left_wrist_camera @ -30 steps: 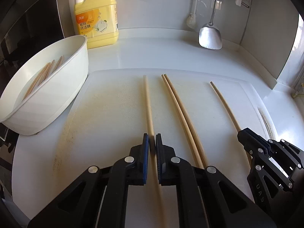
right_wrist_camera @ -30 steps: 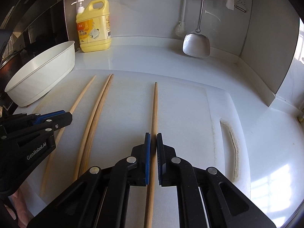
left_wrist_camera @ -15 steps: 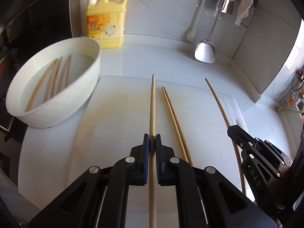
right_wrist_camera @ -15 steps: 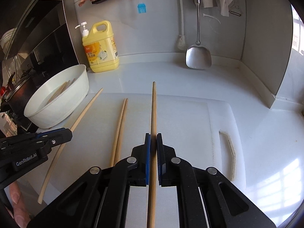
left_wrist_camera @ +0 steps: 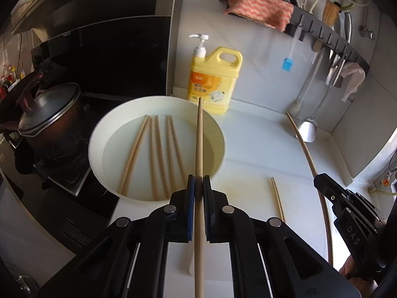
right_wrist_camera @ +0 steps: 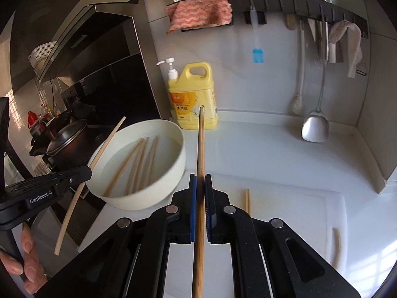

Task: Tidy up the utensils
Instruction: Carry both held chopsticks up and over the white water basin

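Left-held chopstick (left_wrist_camera: 199, 149): pale wood, long and straight, lying along the view's centre line, tip reaching out above the bowl's far rim.
Right-held chopstick (right_wrist_camera: 200, 154): same pale wood, pointing straight ahead toward the counter's back, tip showing in front of the yellow bottle.
Bowl (left_wrist_camera: 99, 134): white, round, upright on the counter beside the board, holding water.
Chopsticks in bowl (left_wrist_camera: 158, 154): several, lying roughly parallel on the bottom, under the water.
Pair on board (left_wrist_camera: 276, 198): two sticks lying together, touching, flat on the white board.
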Demonstrator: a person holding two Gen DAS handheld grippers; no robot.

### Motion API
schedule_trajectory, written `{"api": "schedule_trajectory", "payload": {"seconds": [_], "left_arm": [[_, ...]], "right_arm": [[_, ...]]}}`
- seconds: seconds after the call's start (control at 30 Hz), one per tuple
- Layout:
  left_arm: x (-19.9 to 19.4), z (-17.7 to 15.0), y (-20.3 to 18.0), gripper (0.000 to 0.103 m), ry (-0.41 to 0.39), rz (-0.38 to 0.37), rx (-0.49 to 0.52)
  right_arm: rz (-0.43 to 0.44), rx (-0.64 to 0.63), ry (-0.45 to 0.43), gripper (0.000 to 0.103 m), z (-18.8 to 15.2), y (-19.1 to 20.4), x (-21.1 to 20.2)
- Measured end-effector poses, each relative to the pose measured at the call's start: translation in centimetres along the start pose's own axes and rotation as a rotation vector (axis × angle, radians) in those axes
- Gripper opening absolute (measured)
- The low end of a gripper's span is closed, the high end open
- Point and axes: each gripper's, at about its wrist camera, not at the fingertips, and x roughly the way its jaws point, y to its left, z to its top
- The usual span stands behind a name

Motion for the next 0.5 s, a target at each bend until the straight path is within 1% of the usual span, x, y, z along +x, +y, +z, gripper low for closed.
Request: {"api": "schedule_trajectory", "payload": {"seconds": [0.17, 0.23, 0.37, 0.5], "left_arm": [[2.1, 3.7, 5.2, 0.007, -0.001, -0.009, 0.019], [3.4, 4.9, 7.1, 0.007, 0.004, -0.015, 0.029], [6.7, 6.6, 9.9, 0.007, 0.053, -0.022, 0.044], [9.8, 7.2, 11.3, 0.007, 0.108, -0.032, 0.048]], "right_arm": [[0.027, 0.013, 0.009, 0.006, 2.5, 5.6, 4.8], [0.021, 0.014, 0.009, 0.006, 3.5, 7.7, 6.7], [0.029, 0.051, 0.044, 0.006, 4.7, 10.3, 10.7], [0.023, 0.055, 0.095, 0.006, 5.4, 11.8, 14.3]]}}
